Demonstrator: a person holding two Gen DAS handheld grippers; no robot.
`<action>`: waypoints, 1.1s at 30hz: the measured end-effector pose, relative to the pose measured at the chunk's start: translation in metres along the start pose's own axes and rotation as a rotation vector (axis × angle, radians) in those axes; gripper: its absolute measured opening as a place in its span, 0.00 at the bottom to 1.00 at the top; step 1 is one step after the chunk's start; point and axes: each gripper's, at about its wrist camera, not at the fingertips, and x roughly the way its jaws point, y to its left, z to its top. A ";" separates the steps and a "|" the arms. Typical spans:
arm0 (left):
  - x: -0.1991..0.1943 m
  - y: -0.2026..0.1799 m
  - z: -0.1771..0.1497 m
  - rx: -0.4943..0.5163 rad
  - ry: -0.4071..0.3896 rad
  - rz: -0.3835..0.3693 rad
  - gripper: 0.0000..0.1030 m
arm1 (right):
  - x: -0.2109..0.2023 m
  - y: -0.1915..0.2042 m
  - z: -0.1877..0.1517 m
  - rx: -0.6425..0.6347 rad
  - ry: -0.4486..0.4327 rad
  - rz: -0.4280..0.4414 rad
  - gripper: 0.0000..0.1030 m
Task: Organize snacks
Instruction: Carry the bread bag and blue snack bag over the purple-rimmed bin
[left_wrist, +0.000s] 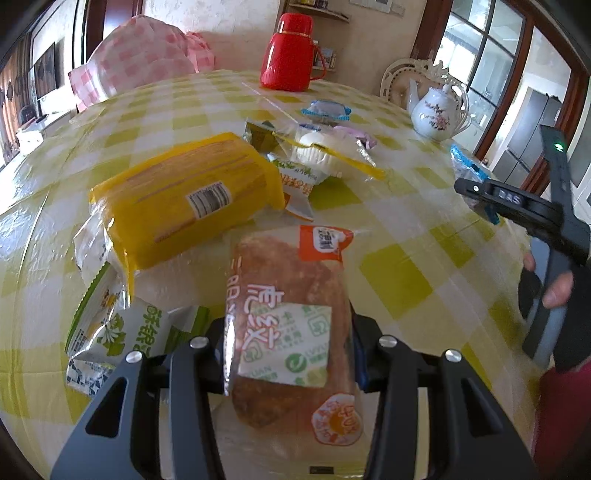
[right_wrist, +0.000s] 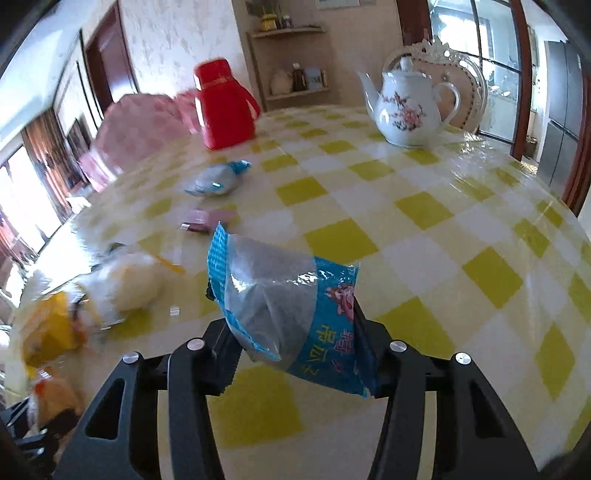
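Jaws of left gripper (left_wrist: 290, 354) grasp bread packet (left_wrist: 288, 328), right gripper (right_wrist: 295, 343) grasps blue packet (right_wrist: 291, 310); slippery wrappers may slide out.

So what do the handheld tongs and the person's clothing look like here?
Both tongs, left and right, are matte black plastic with silver round pivot screws and cut-out arms. The right tongs show white lettering, a green indicator light and a grey handle. A dark red sleeve shows.

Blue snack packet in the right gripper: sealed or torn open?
Looks sealed: the blue packet is puffed, with its crimped top edge unbroken; its lower end is hidden.
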 end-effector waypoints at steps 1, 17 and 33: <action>-0.003 0.001 0.000 -0.007 -0.011 -0.007 0.45 | -0.010 0.005 -0.004 -0.004 -0.015 0.015 0.50; -0.079 0.002 -0.037 -0.137 -0.183 -0.069 0.45 | -0.110 0.060 -0.087 -0.024 -0.101 0.178 0.50; -0.141 0.001 -0.105 -0.088 -0.204 0.126 0.45 | -0.150 0.097 -0.145 -0.030 -0.070 0.320 0.50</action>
